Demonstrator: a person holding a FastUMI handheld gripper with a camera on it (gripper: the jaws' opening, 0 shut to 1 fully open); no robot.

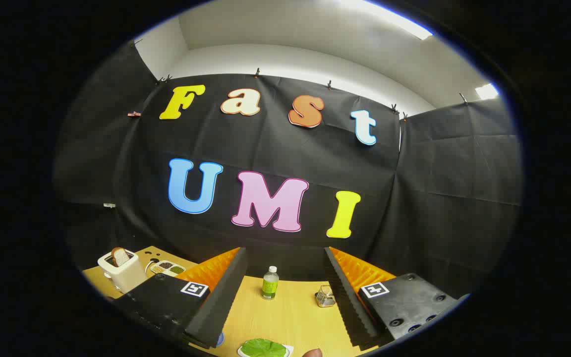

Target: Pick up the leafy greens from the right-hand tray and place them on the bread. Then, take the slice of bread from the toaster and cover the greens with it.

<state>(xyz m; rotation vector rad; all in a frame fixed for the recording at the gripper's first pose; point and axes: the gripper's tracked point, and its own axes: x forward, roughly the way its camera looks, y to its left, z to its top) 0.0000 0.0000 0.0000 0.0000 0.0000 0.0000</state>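
Early stage: gripper point(283, 297) with fingers spread and empty above the leafy greens point(263, 348); the bread slice point(120, 256) sits in the toaster point(124, 275), both steps apparently pending.

Gripper view: fisheye camera riding on the gripper point(285, 292), held above the table point(290, 317), looking forward and level along two spread fingers point(216, 302) toward the booth wall. Greens point(263, 348) lie nearest, at 6 o'clock; bottle point(269, 283) ahead; toaster point(123, 271) at 9 o'clock.
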